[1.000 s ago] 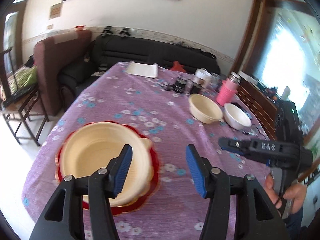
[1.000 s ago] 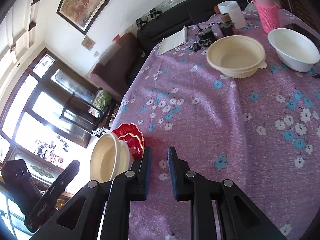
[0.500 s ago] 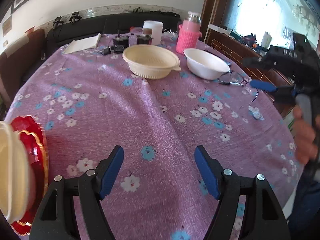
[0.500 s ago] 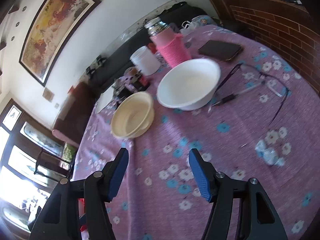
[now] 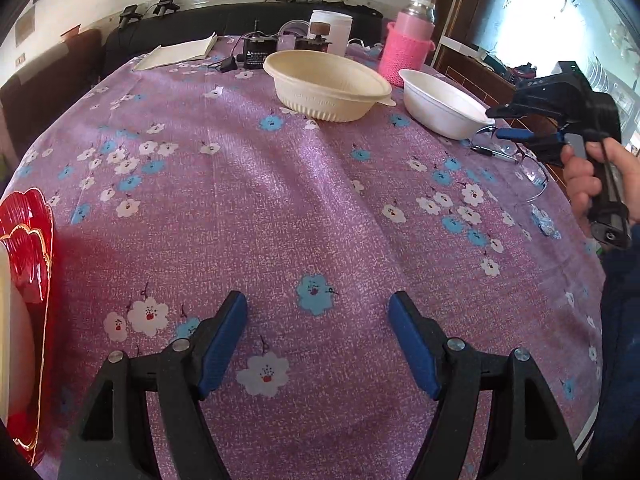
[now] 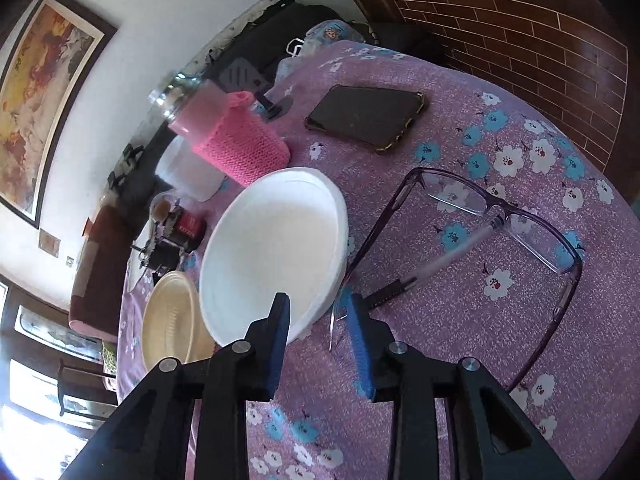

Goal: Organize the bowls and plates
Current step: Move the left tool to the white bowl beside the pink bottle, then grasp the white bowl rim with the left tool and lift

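The round white foam bowl (image 6: 276, 248) sits on the purple flowered tablecloth (image 5: 280, 200), just beside the ribbed cream plastic bowl (image 5: 326, 84) and in front of the pink knit-sleeved bottle (image 6: 236, 136). The right gripper (image 6: 316, 316) now straddles its near rim, one blue pad over the inside and the other outside, jaws partly open and holding nothing; half a second ago it was further back with the jaws wider, so it has closed in and narrowed for a rim pinch. The grasp looks about to begin, with this bowl probably headed for the stack. The purple-framed glasses (image 6: 480, 216) and a pen (image 6: 432, 264) lie touching or nearly touching the bowl's rim beside the outer pad, a snag risk. The left gripper (image 5: 318, 340) hangs wide open and empty over bare cloth, having swung away from the red scalloped plate (image 5: 24, 248) and the cream bowl on it, now at the far left edge.
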`<state>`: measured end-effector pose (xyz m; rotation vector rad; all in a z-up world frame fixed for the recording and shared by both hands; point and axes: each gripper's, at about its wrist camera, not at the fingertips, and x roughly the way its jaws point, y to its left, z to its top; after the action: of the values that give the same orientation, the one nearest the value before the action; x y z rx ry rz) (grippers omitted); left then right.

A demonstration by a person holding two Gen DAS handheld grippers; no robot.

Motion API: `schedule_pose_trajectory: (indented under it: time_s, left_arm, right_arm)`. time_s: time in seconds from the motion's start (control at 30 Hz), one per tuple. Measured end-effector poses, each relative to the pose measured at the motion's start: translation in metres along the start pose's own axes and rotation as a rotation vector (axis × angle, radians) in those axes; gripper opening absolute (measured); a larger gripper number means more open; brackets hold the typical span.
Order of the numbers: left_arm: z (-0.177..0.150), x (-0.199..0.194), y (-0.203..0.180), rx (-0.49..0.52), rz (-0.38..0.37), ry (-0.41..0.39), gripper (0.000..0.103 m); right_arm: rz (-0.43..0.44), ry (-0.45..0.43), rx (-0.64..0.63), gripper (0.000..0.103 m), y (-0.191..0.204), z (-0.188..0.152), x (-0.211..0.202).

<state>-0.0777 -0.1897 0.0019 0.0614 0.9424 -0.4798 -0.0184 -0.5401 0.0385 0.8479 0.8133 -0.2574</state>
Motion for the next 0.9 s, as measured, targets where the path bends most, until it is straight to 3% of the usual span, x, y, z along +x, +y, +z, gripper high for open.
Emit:
schedule_pose_trajectory:
  time_s: [0.07,0.27,0.5,0.7,0.9]
  left_arm:
    - [0.001,0.001,-0.001,-0.001,-0.002,0.000,0.073]
    - [0.001,0.002,-0.001,-0.001,-0.007,0.001,0.074]
    - [0.001,0.001,0.000,-0.007,-0.013,0.000,0.074]
    - [-0.004,-0.015,0.013,-0.067,-0.078,-0.022,0.074]
    - [-0.002,-0.043,0.010,-0.084,-0.170,-0.052,0.074]
  right_arm:
    - [0.017,0.022,0.001,0.016,-0.002,0.001,0.009]
    - [0.067,0.013,0.019,0.007,-0.005,-0.003,0.007]
    - [0.157,0.004,-0.053,0.005,0.002,-0.037,-0.041]
    - [0.225,0.044,-0.152,0.006,0.003,-0.087,-0.090]
    - [0.274,0.229,-0.198,0.007,-0.004,-0.132,-0.077]
